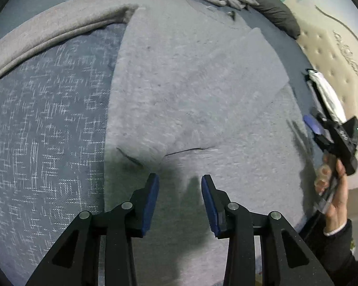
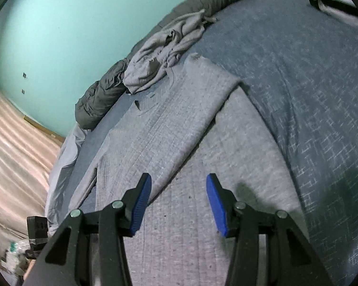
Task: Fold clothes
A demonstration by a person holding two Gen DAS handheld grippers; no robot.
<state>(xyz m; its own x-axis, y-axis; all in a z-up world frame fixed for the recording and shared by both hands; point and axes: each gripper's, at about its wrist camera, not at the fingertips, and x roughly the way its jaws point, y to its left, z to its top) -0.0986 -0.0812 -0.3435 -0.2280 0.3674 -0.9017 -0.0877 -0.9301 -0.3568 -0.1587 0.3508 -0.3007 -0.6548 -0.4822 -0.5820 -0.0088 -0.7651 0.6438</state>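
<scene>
Blue bedspread (image 1: 47,119): one flat grey sweater (image 1: 191,95), one crumpled grey garment (image 2: 160,54); left gripper (image 1: 180,200), right gripper (image 2: 179,200) both released, empty.

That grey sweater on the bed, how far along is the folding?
Early stage. Done: the grey sweater lies flat on the blue bedspread, with one sleeve already folded across its body. In hand: nothing; the left claw and right claw both hover open above it. Left: the other sleeve is spread out sideways, and a crumpled grey garment waits behind.
</scene>
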